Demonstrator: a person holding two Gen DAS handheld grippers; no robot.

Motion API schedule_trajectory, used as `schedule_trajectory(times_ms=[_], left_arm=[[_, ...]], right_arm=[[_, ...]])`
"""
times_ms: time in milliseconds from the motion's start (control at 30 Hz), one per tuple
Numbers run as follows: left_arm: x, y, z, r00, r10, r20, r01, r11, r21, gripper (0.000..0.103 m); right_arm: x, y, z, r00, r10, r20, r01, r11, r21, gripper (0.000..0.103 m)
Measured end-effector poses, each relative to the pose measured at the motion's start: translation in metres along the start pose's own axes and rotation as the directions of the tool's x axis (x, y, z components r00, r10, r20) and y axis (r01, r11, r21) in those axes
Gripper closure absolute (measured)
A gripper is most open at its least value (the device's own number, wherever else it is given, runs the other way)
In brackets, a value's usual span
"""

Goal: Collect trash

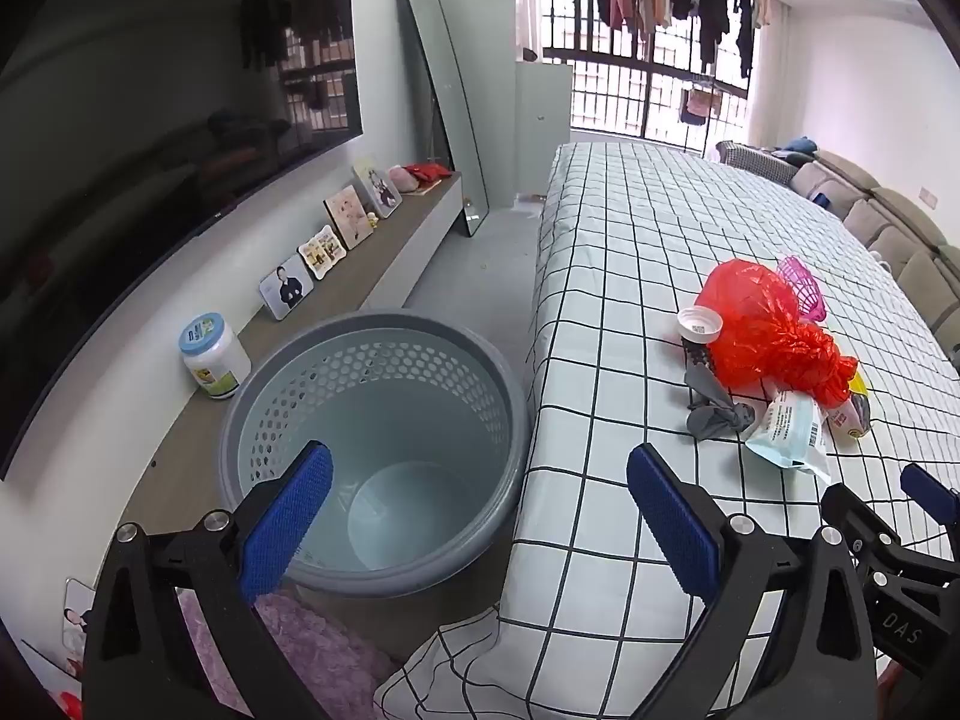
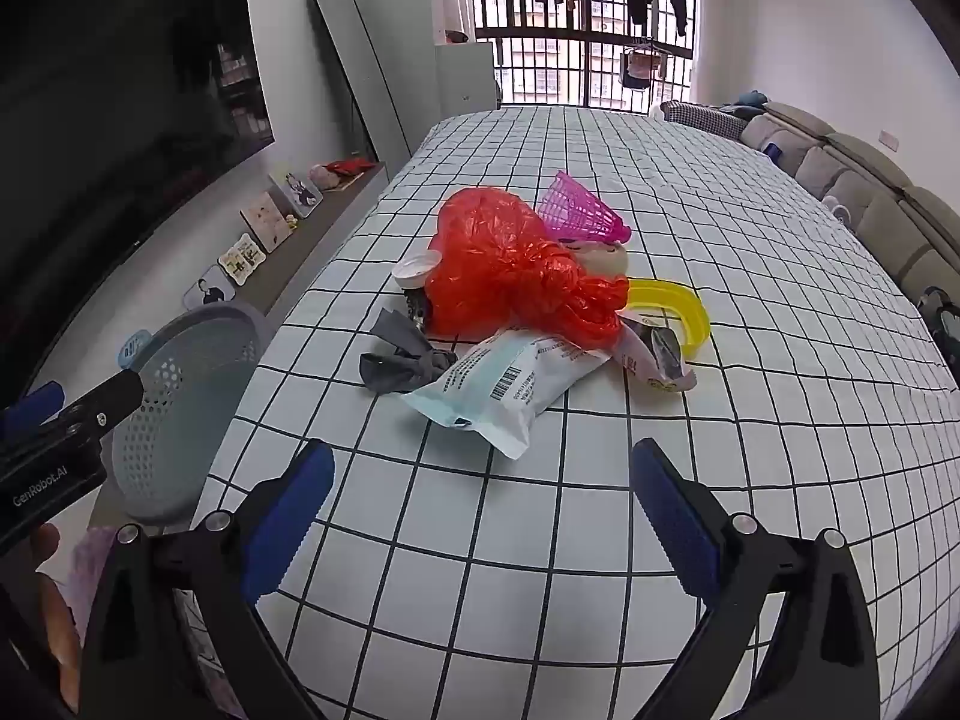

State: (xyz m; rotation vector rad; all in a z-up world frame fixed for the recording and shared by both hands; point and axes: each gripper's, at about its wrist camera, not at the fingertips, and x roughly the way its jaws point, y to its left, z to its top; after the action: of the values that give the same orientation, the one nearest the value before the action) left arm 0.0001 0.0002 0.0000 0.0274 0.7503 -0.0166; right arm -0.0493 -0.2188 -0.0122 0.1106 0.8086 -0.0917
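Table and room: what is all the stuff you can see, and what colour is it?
Table: one, white with black grid, centre
Plastic bag: one, red, on trash pile
Wrapper: one, white and blue, nearest pile edge
Grey scrap: one, left of wrapper
Pink mesh: one, behind bag
Yellow piece: one, right of bag
Basket: one, grey, empty, beside table
Jar: one, white, on shelf
Left tongs: blue pads, open
Right tongs: blue pads, open

We saw a table [image 2: 540,540] under a checked cloth; at its centre lay a red bag [image 2: 510,264], a white packet [image 2: 504,384] at six o'clock, a grey rag [image 2: 396,360] at eight.
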Motion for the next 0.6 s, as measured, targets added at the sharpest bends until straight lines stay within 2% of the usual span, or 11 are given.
schedule_trajectory(times_ms=[600], left_arm=[[-0.0018, -0.0002, -0.0039, 1.0, 0.008, 0.003, -0.008, 1.0, 0.001, 0.006]], right_arm=[[-0.008, 0.0033, 0.0004, 1.0, 0.006, 0.024, -0.006, 1.0, -0.007, 0.009]])
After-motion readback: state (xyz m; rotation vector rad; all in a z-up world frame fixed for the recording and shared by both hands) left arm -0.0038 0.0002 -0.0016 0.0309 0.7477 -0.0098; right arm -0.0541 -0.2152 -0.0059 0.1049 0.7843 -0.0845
